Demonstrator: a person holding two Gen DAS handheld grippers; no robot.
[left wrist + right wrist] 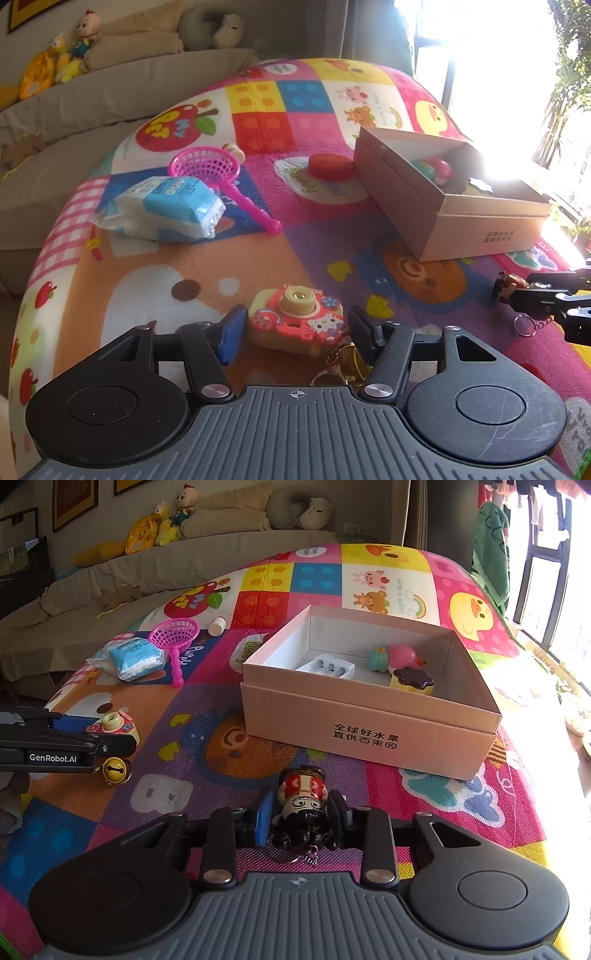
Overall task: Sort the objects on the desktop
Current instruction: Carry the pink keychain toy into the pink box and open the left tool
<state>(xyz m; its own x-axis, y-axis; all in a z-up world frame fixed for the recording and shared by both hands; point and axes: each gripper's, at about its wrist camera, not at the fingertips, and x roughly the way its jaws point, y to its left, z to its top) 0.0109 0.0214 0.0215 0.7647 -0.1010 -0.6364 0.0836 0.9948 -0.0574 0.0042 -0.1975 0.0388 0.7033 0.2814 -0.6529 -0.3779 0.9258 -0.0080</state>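
Note:
My left gripper (295, 325) has its jaws around a pink toy camera keychain (297, 319) with a gold bell (116, 771) hanging from it; the pads touch its sides. It also shows in the right wrist view (114, 725). My right gripper (301, 814) is shut on a small doll figure keychain (303, 805) with black hair and a red and white body, also seen from the left wrist (511, 286). An open cardboard box (369, 720) stands ahead, holding a white charger (327, 668), a pink and teal toy (391, 657) and a pudding-shaped toy (412, 679).
On the colourful play mat (332, 258) lie a blue tissue pack (166, 208), a pink toy net (207, 170), a red round lid (331, 167) and a small white bottle (217, 626). A sofa with plush toys (147, 535) stands behind. A bright window is on the right.

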